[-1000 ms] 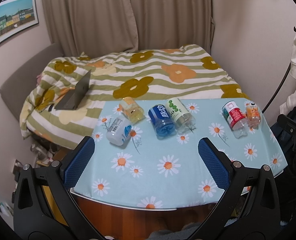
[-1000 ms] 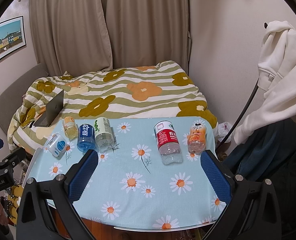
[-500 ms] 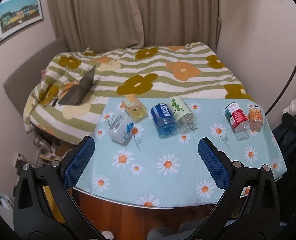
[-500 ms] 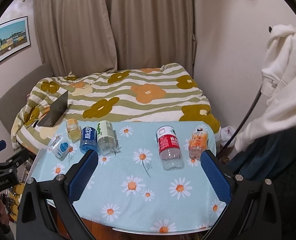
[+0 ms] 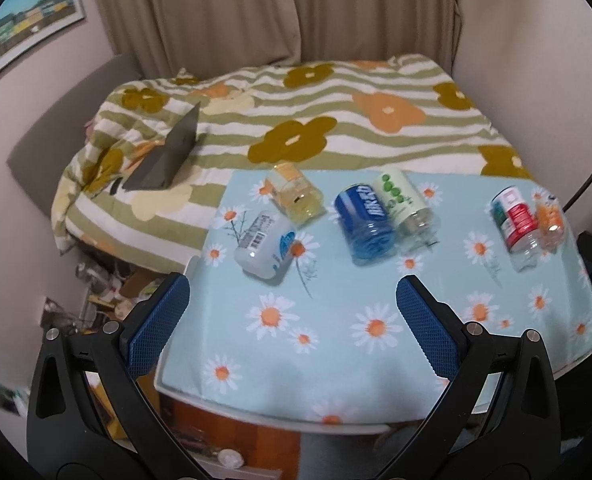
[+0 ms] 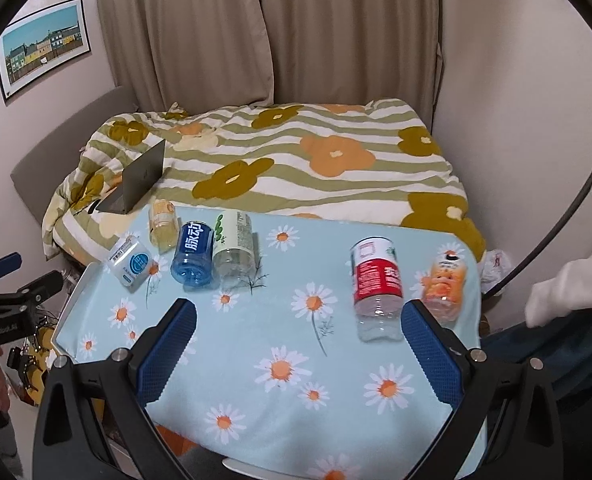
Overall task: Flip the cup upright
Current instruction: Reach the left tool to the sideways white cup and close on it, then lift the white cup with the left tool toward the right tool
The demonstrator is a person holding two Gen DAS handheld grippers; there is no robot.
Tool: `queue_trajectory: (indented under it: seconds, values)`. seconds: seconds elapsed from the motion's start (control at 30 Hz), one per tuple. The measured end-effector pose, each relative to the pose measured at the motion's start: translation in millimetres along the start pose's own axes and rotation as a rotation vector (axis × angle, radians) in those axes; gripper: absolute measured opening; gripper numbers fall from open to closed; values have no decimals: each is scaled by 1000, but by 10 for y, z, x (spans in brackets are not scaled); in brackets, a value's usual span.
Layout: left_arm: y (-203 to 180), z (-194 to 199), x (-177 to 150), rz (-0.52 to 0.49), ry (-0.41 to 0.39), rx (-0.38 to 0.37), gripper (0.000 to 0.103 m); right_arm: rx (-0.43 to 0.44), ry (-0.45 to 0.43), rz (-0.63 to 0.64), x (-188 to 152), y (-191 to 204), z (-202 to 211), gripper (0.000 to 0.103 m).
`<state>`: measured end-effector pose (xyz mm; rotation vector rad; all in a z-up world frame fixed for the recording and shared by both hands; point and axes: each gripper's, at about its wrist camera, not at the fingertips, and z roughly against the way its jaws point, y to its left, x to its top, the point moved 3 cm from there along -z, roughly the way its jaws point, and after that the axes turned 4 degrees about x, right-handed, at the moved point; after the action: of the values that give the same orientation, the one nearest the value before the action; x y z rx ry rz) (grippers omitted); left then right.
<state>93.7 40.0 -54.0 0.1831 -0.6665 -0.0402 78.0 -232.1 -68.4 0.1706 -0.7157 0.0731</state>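
Several cut-bottle cups lie on their sides on a daisy tablecloth [image 5: 375, 360]. At left are a white-blue cup [image 5: 266, 245] [image 6: 132, 262], a yellow cup [image 5: 296, 196] [image 6: 162, 222], a blue cup [image 5: 365, 222] [image 6: 194, 254] and a green-dotted cup [image 5: 405, 204] [image 6: 234, 242]. At right are a red-labelled cup [image 5: 515, 224] [image 6: 375, 280] and an orange cup [image 5: 549, 220] [image 6: 443, 280]. My left gripper [image 5: 294, 304] is open, empty, above the near left table part. My right gripper [image 6: 297, 328] is open, empty, near the red-labelled cup.
A bed with a striped flowered duvet [image 6: 296, 160] lies behind the table, with an open laptop [image 5: 168, 156] on it. Clutter sits on the floor left of the table [image 5: 108, 292]. White clothing [image 6: 575, 272] hangs at right. The left gripper shows in the right wrist view [image 6: 8, 296].
Both grippers have moved in closer to the table, so the cups look larger. The left view has shifted left. Nothing on the table has moved.
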Motion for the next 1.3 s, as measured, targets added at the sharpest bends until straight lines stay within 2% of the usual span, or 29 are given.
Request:
queue_trajectory:
  seconds: [0.23, 0.47, 0.77, 1.0, 1.07, 1.1, 1.3]
  values:
    - [217, -718, 158, -79, 102, -71, 103, -37, 12, -103, 39, 94, -340, 102]
    - [282, -1477, 197, -183, 194, -115, 103, -90, 68, -188, 18, 182, -842, 102]
    - [302, -2083, 172, -228, 279, -175, 103, -138, 142, -255, -132, 213, -1300, 102]
    - [275, -2313, 83, -258, 337, -220, 87, -155, 175, -284, -197, 263, -1488, 102]
    - [283, -2330, 75, -258, 343, -225, 76, -160, 181, -284, -194, 289, -1509, 102]
    - [284, -2345, 69, -256, 351, -235, 67, -162, 181, -284, -186, 295, -1530, 102]
    - [311, -2346, 62, -252, 344, -240, 66, -162, 179, -287, -174, 337, -1551, 102]
